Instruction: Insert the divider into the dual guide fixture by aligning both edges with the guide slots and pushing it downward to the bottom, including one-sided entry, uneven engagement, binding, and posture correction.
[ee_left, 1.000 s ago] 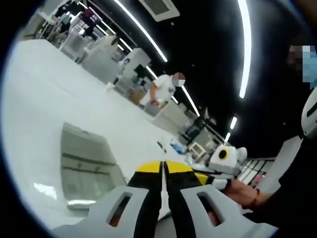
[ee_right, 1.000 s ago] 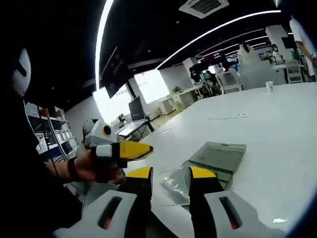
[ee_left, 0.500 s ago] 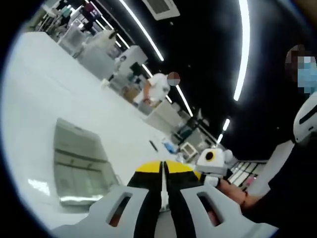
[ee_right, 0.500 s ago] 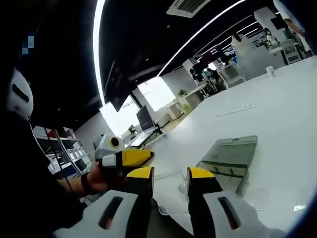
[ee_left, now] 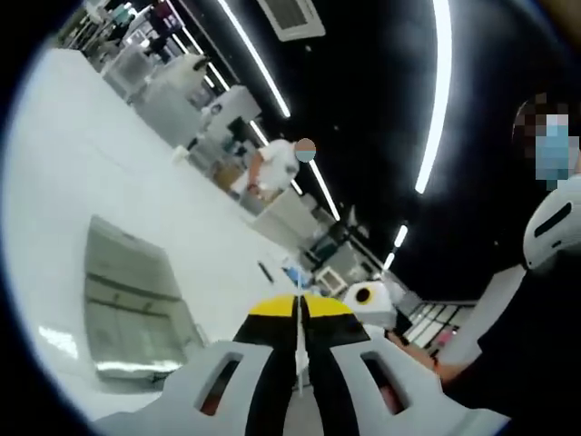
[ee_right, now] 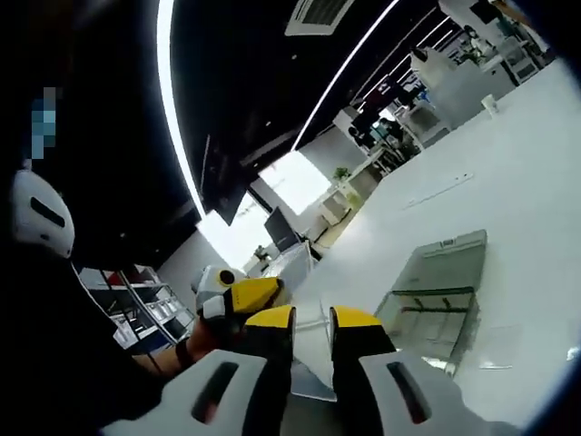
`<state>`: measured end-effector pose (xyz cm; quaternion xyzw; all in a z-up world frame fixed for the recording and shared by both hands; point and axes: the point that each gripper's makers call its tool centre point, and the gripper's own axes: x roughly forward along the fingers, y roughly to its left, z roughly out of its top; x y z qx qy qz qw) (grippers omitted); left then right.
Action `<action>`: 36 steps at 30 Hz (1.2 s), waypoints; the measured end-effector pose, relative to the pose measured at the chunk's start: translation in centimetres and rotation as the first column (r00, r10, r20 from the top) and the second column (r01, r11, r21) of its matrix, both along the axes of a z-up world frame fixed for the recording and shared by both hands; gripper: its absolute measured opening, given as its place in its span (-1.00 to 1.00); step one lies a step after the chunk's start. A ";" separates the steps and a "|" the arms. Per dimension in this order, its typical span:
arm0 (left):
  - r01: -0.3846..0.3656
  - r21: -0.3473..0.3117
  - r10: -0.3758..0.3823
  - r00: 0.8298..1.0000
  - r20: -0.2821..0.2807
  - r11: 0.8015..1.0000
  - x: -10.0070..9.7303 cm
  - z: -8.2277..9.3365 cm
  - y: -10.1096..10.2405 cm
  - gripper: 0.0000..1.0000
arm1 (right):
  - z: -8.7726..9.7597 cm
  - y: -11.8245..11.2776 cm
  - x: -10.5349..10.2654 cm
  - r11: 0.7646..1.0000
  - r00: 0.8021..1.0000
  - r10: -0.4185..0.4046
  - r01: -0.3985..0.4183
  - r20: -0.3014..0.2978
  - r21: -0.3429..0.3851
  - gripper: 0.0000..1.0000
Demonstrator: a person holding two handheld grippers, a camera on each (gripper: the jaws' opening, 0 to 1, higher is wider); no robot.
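Observation:
In the left gripper view my left gripper (ee_left: pixel 299 311) is shut on the clear divider (ee_left: pixel 298 363), seen edge-on as a thin pale line between the yellow tips. The clear guide fixture (ee_left: pixel 123 309) lies on the white table to its left. My right gripper (ee_left: pixel 370 296), held by a hand, shows just right of the tips. In the right gripper view my right gripper (ee_right: pixel 311 318) has a narrow gap between its jaws, and the clear divider (ee_right: pixel 310 359) lies in that gap. The left gripper (ee_right: pixel 247 295) is close on its left, and the fixture (ee_right: pixel 438 292) lies to the right.
The white table (ee_left: pixel 64 163) stretches far behind the fixture. A person bends over a further desk (ee_left: pixel 272 173) in the background. A paper cup (ee_right: pixel 491 103) stands far off on the table. The holder's dark sleeve (ee_right: pixel 54 363) is at the left.
The right gripper's jaws have narrowed around the divider. Both views have tilted further, so the fixture has shifted in each picture. The left gripper stays shut.

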<state>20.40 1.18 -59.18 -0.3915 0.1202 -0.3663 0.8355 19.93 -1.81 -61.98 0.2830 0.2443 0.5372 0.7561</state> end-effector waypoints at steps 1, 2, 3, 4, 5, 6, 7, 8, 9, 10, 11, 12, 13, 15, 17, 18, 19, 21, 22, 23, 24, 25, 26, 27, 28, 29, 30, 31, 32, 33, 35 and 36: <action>0.001 -0.012 -0.001 1.000 0.008 1.000 -0.1 0.2 0.1 -1.00 | 0.1 0.0 0.0 1.000 1.000 0.000 0.000 -0.011 0.008 -0.75; 0.002 -0.019 -0.002 1.000 0.018 1.000 -0.1 0.4 0.1 -1.00 | 0.2 0.1 -0.1 1.000 1.000 0.004 -0.004 -0.012 0.017 -0.74; 0.005 -0.023 -0.004 1.000 0.022 1.000 -0.2 0.6 0.2 -1.00 | 0.3 0.1 -0.1 1.000 1.000 0.007 -0.007 -0.009 0.023 -0.74; 0.004 -0.023 -0.003 1.000 0.023 1.000 -0.2 0.6 0.2 -1.00 | 0.5 0.1 -0.2 0.999 1.000 0.010 -0.010 -0.010 0.030 -0.77; 0.002 -0.023 -0.001 1.000 0.026 1.000 -0.2 0.6 0.2 -1.00 | 0.5 0.1 -0.2 0.999 1.000 0.012 -0.012 -0.009 0.032 -0.78; 0.001 -0.027 -0.001 1.000 0.024 1.000 -0.2 0.7 0.2 -1.00 | 0.6 0.1 -0.2 0.999 1.000 0.012 -0.011 -0.007 0.033 -0.80; -0.002 -0.027 0.002 1.000 0.023 1.000 -0.1 0.6 0.3 -1.00 | 0.7 0.2 -0.4 0.999 1.000 0.018 -0.017 -0.007 0.038 -0.84; -0.009 -0.041 0.009 1.000 0.019 0.999 0.0 0.6 0.6 -1.00 | 0.9 0.2 -0.5 0.998 1.000 0.025 -0.024 -0.011 0.049 -0.87; -0.007 -0.058 0.008 1.000 0.018 0.998 0.0 0.8 0.6 -1.00 | 1.1 0.2 -0.5 0.998 1.000 0.021 -0.020 -0.018 0.066 -0.88; -0.013 -0.075 0.014 1.000 0.016 0.997 0.0 0.8 0.8 -1.00 | 1.3 0.3 -0.5 0.997 1.000 0.022 -0.020 -0.022 0.076 -0.90; -0.014 -0.082 0.016 1.000 0.016 0.997 0.0 0.8 0.8 -1.00 | 1.4 0.3 -0.6 0.996 0.999 0.026 -0.023 -0.026 0.083 -0.91; -0.014 -0.088 0.015 1.000 0.014 0.996 -0.1 0.9 0.8 -1.00 | 1.5 0.3 -0.6 0.996 0.999 0.027 -0.025 -0.028 0.085 -0.92; -0.016 -0.092 0.018 1.000 0.012 0.996 -0.1 0.9 0.8 -1.00 | 1.6 0.2 -0.6 0.996 0.999 0.029 -0.026 -0.038 0.091 -0.94; -0.019 -0.111 0.020 1.000 0.009 0.994 -0.1 0.9 0.9 -1.00 | 1.9 0.2 -0.8 0.993 0.997 0.044 -0.037 -0.068 0.113 -0.96; -0.022 -0.137 0.023 1.000 0.011 0.990 -0.1 1.1 0.9 -1.00 | 2.4 0.2 -0.8 0.988 0.995 0.047 -0.033 -0.091 0.148 -0.98; -0.024 -0.163 0.026 1.000 0.008 0.986 -0.1 1.3 1.0 -1.00 | 2.7 0.2 -0.8 0.984 0.993 0.048 -0.029 -0.106 0.174 -0.99; -0.030 -0.176 0.031 1.000 0.002 0.984 0.0 1.2 1.1 -1.00 | 2.9 0.2 -0.8 0.982 0.992 0.051 -0.029 -0.115 0.187 -1.00; -0.032 -0.192 0.033 0.999 0.001 0.981 0.0 1.1 1.2 -1.00 | 3.0 0.2 -0.8 0.981 0.992 0.051 -0.027 -0.119 0.190 -1.00; -0.032 -0.197 0.033 0.999 0.000 0.980 0.0 1.1 1.2 -0.99 | 3.1 0.3 -0.9 0.981 0.991 0.050 -0.025 -0.122 0.194 -1.00; -0.032 -0.198 0.036 0.999 0.014 0.980 -0.1 1.2 1.2 -0.99 | 3.2 0.3 -0.9 0.981 0.992 0.048 -0.024 -0.121 0.195 -1.00; -0.032 -0.187 0.039 0.999 0.032 0.982 -0.1 1.2 1.2 -0.98 | 3.3 0.3 -1.0 0.982 0.993 0.046 -0.024 -0.113 0.189 -1.00; -0.040 -0.167 0.047 0.998 0.039 0.985 -0.1 1.0 1.2 -0.97 | 3.2 0.4 -1.1 0.983 0.993 0.046 -0.025 -0.112 0.181 -1.00; -0.041 -0.145 0.048 0.998 0.044 0.989 -0.1 0.8 1.3 -0.96 | 3.1 0.4 -1.1 0.985 0.993 0.042 -0.023 -0.109 0.170 -1.00; -0.037 -0.145 0.044 0.998 0.043 0.989 -0.1 0.8 1.3 -0.95 | 2.9 0.5 -1.0 0.988 0.994 0.032 -0.016 -0.103 0.155 -1.00; -0.036 -0.131 0.043 0.998 0.050 0.991 -0.1 0.7 1.3 -0.95 | 2.9 0.5 -1.1 0.989 0.995 0.024 -0.010 -0.096 0.147 -1.00; -0.036 -0.117 0.042 0.998 0.055 0.993 -0.1 0.7 1.4 -0.93 | 3.0 0.6 -1.1 0.990 0.996 0.016 -0.004 -0.085 0.144 -1.00; -0.033 -0.099 0.039 0.997 0.061 0.995 -0.1 0.6 1.4 -0.92 | 3.1 0.6 -1.1 0.991 0.997 0.010 0.001 -0.078 0.137 -1.00; -0.029 -0.082 0.035 0.997 0.065 0.996 -0.1 0.5 1.4 -0.91 | 2.9 0.7 -1.1 0.993 0.998 0.000 0.007 -0.063 0.115 -1.00; -0.029 -0.053 0.033 0.997 0.074 0.998 0.0 0.4 1.5 -0.90 | 2.9 0.7 -1.1 0.994 0.998 -0.005 0.011 -0.057 0.107 -1.00; -0.026 -0.039 0.029 0.997 0.075 0.999 0.0 0.3 1.5 -0.87 | 3.0 0.8 -1.2 0.995 0.998 -0.005 0.011 -0.060 0.102 -1.00; -0.023 -0.019 0.024 0.997 0.076 1.000 0.0 0.1 1.5 -0.77 | 3.1 0.9 -1.2 0.995 0.998 -0.009 0.014 -0.057 0.097 -1.00; -0.020 -0.014 0.021 0.997 0.071 1.000 0.0 0.0 1.5 -0.75 | 3.1 1.0 -1.1 0.995 0.998 -0.015 0.021 -0.057 0.095 -1.00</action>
